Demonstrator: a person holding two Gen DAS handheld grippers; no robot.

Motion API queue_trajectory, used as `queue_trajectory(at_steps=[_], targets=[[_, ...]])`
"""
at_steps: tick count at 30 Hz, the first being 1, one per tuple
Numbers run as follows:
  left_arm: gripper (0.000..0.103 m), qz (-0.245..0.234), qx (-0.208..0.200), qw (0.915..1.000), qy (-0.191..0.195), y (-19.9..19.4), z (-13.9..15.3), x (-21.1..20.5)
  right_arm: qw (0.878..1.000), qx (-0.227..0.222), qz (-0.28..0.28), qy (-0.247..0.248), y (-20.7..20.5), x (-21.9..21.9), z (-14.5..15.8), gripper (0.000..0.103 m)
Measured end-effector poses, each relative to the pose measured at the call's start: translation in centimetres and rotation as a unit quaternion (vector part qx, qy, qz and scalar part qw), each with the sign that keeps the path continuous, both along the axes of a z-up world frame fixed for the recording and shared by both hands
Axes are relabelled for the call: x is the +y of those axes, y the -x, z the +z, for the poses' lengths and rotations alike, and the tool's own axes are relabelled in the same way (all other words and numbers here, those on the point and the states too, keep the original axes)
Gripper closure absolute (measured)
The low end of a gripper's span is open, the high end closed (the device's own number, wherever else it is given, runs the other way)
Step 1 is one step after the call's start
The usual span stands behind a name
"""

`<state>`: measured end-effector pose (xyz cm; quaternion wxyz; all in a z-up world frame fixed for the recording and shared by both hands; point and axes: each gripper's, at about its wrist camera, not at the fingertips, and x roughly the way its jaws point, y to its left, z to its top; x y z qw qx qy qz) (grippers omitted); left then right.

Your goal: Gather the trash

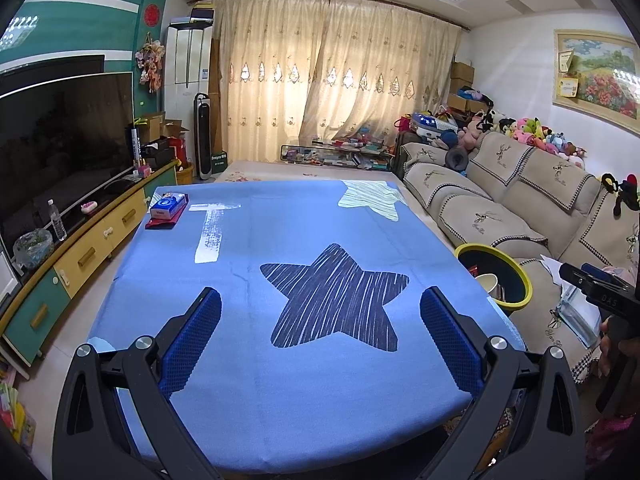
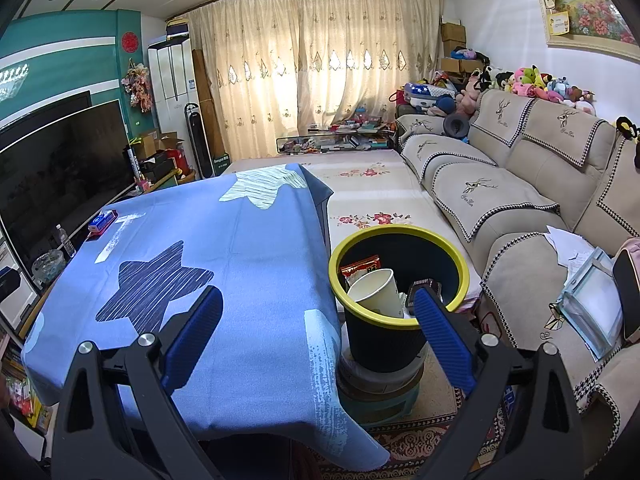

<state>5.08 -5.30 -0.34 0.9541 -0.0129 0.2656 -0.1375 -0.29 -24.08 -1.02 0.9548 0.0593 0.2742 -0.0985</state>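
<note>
A dark bin with a yellow rim point(image 2: 400, 236) stands on a stool right of the table; it also shows in the left wrist view point(image 1: 520, 276). Inside lie a white paper cup point(image 2: 376, 292), a red wrapper point(image 2: 360, 265) and a dark object point(image 2: 425, 286). My right gripper point(image 2: 320, 312) is open and empty, near the bin's front edge above the table's right edge. My left gripper point(image 1: 320, 320) is open and empty over the blue star tablecloth point(image 1: 280, 232). The right gripper body shows at the right in the left wrist view point(image 1: 608, 296).
A blue tissue pack on a red pouch point(image 1: 167, 210) lies at the table's far left corner. A beige sofa point(image 2: 520, 208) with papers and a clear box point(image 2: 596, 300) runs along the right. A TV point(image 1: 60, 148) and cabinet stand on the left.
</note>
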Motion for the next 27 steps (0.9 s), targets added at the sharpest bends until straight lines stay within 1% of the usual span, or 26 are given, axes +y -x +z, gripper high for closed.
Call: queue_trajectory(at_steps=[15,18,21,23,26,27], targets=[[0.005,-0.008,0.009,0.9999,0.006,-1.0,-0.5,-0.1,1.0,0.002,-0.001,-0.001,0.0,0.4,-0.6,0.011],[0.005,-0.011,-0.003,0.9998,0.016,-1.3,-0.4,0.1,1.0,0.004,0.001,-0.003,-0.2,0.6,-0.8,0.011],[0.005,-0.007,-0.001,0.9999,0.008,-2.5,-0.4,0.0,1.0,0.006,0.01,-0.004,-1.1,0.9,-1.0,0.011],[0.005,0.002,0.01,0.9999,-0.002,-3.9,-0.7,0.1,1.0,0.008,0.018,-0.003,-2.4,1.4,-0.9,0.011],[0.005,0.004,0.055,0.9985,0.002,-7.8,-2.1,0.7,0.999,0.011,0.032,-0.001,-4.9,2.2,-1.1,0.009],[0.005,0.011,0.067,0.9977,0.001,-9.1,-2.7,1.0,0.999,0.021,0.039,-0.009,-6.6,2.6,-1.4,0.009]])
